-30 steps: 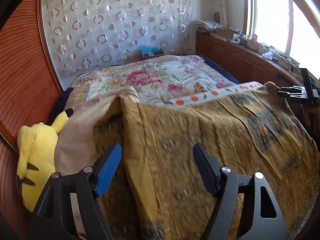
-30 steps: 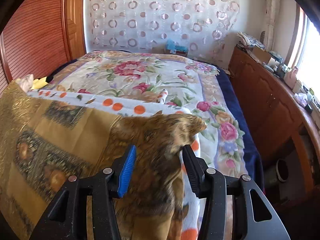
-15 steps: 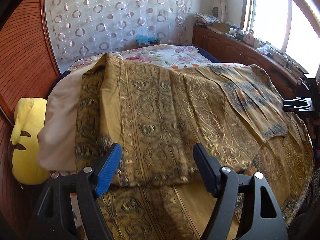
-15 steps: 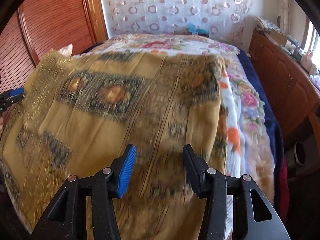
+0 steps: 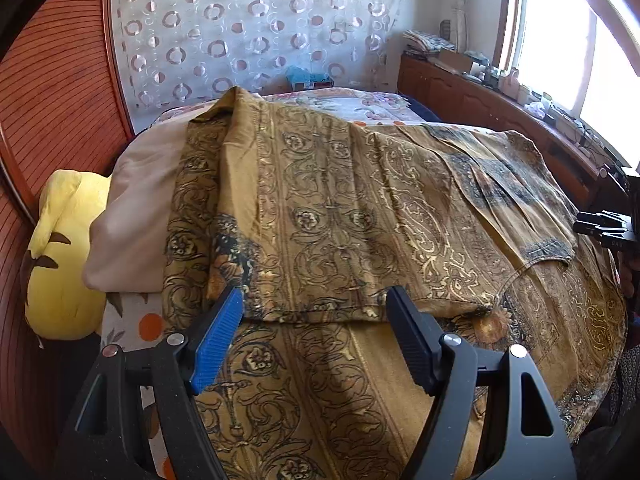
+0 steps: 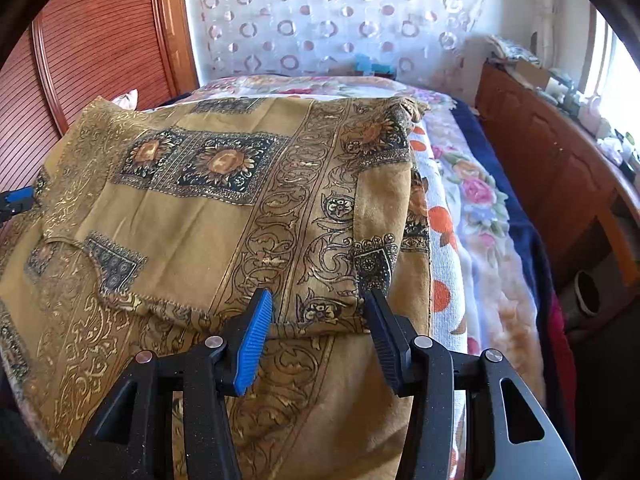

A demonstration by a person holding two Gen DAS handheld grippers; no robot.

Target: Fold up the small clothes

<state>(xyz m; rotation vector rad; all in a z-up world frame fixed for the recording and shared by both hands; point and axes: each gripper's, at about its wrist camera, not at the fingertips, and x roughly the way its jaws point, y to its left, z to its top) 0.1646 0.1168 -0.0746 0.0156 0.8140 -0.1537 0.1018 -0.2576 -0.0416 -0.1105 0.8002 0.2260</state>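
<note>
On the bed (image 5: 132,320) the gold cloth (image 5: 340,208) lies folded over itself, its hem running crosswise just ahead of both the left gripper (image 5: 314,334) and right gripper (image 6: 316,330), each with jaws spread and empty, equally near.

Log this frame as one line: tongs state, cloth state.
left tongs: open, empty | right tongs: open, empty | gold patterned cloth: folded over itself on bed, top edge lying between both tongs | phase: fold laid
</note>
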